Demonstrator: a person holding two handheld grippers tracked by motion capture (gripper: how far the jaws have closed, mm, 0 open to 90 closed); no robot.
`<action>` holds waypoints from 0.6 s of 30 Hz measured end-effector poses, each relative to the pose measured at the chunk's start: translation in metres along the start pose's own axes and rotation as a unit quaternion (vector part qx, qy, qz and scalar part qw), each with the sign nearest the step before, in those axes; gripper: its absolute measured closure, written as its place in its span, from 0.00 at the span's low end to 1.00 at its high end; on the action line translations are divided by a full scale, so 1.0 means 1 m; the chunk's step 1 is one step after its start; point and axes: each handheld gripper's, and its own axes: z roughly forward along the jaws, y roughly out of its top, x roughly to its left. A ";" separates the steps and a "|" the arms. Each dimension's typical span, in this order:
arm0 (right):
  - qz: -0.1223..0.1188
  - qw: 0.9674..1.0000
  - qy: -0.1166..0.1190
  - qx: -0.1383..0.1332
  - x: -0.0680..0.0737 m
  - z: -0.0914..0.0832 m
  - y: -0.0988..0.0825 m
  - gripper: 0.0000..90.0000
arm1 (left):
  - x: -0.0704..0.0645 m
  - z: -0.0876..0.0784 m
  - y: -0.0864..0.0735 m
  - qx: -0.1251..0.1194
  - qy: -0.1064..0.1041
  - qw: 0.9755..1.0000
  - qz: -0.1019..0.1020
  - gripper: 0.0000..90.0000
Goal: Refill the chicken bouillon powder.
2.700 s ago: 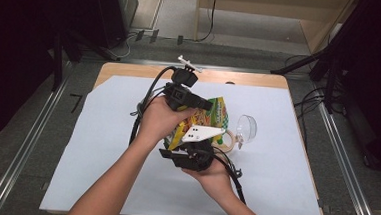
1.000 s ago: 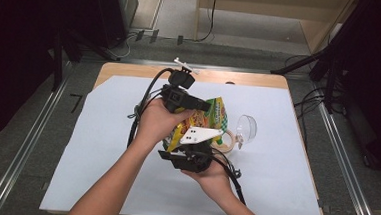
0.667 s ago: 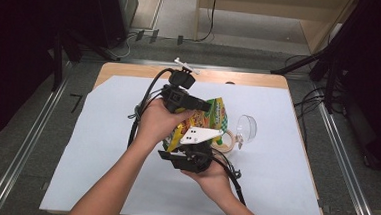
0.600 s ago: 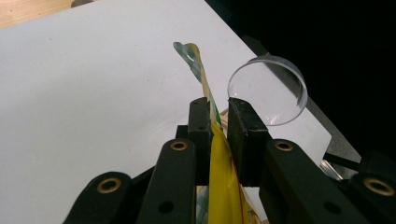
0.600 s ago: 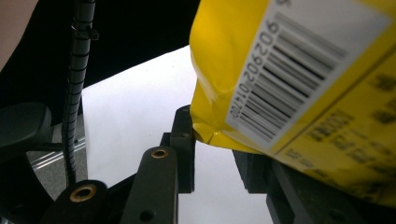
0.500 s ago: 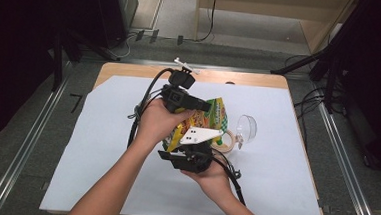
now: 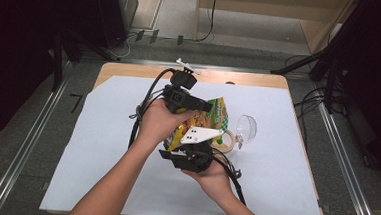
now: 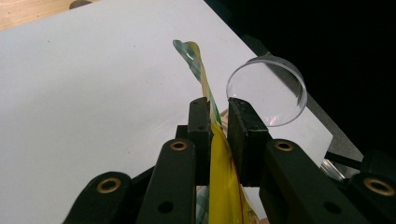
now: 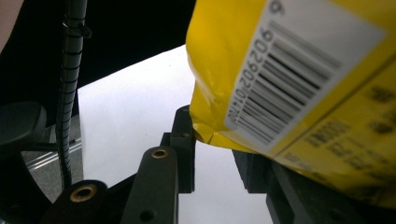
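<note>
Nothing much has moved since the earlier frames: both hands and the packet sit where they were, the left tongs only a touch different in tilt.

Left tongs: jaws nearly closed, a narrow gap, with the thin yellow edge of the snack packet pinched between them. In the left gripper view the packet's sealed top edge runs up and away from the jaws, green-tipped, slightly bent. In the high view the left tongs sit at the packet's upper edge, left hand wrapped around the gripper body.

Right tongs: jaws partly open, a clear gap between them. Lower corner of the packet, barcode side, hangs down over the gap and covers the right jaw; can't tell if the jaws actually bite it. In the high view the right hand holds its gripper below the packet, grey plate on top.

Packet: held up above the white sheet on the tabletop, mid-table, between the two grippers. Long axis runs roughly from the near-left low end to the far-right high end, tilted, printed face up toward the camera.

Clear round lid or dish just right of the packet, standing on edge; same item seen behind the left jaws. Tape roll near it, partly hidden.
</note>
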 end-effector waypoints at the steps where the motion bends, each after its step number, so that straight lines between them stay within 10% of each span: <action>1: 0.000 1.000 0.001 0.000 0.000 0.000 0.000 0.80 | 0.000 0.000 0.000 -0.001 0.001 1.000 -0.002 0.88; 18: -0.001 1.000 0.002 -0.001 0.001 0.000 0.001 0.80 | -0.001 -0.001 0.000 0.000 0.002 1.000 0.002 0.88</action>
